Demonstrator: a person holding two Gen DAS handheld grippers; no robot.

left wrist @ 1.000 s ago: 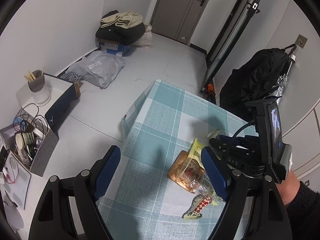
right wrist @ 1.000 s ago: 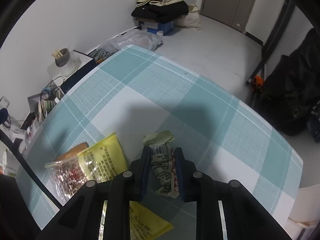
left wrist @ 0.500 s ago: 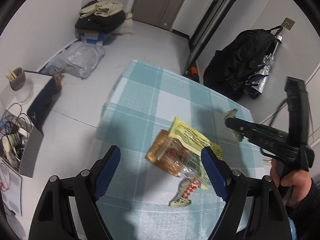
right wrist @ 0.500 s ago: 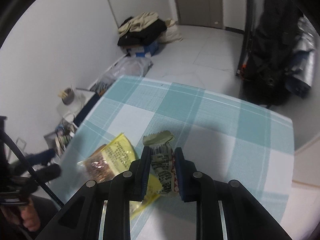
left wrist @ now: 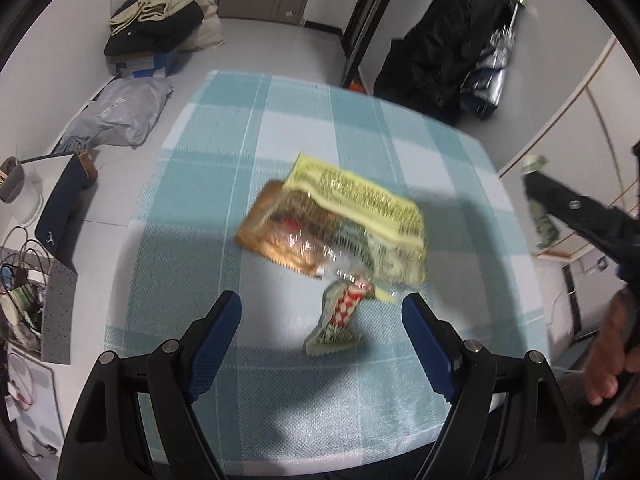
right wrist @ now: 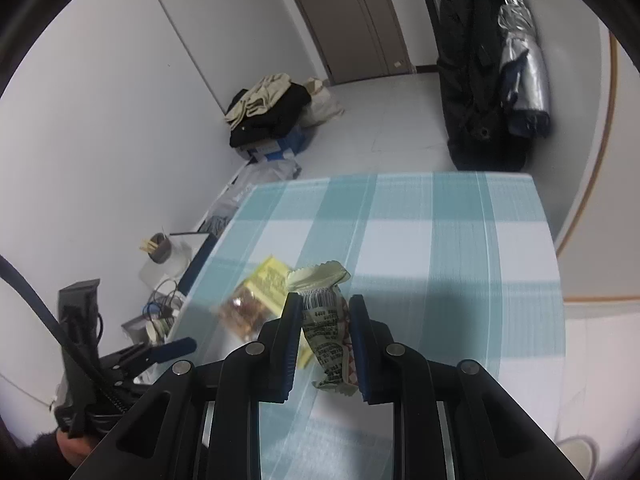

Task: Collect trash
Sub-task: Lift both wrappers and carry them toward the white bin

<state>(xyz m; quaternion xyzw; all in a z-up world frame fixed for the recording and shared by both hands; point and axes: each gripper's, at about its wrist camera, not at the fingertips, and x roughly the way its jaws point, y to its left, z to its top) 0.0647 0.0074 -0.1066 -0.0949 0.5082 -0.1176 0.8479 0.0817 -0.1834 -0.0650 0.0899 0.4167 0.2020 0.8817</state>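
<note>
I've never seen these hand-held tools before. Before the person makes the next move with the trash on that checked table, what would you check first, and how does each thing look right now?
1. Right tool grips the green wrapper firmly: ok, pinched between both fingers.
2. That wrapper is lifted off the checked tablecloth: ok, judging by the left view.
3. Left tool open and holding nothing: ok.
4. Red-checked wrapper lies between the left tool's fingers: ok, it looks roughly lined up.
5. Yellow packet and clear snack bag still to collect: not ok, both on the table.
6. A bin to drop trash in: cannot tell, none in view.
</note>
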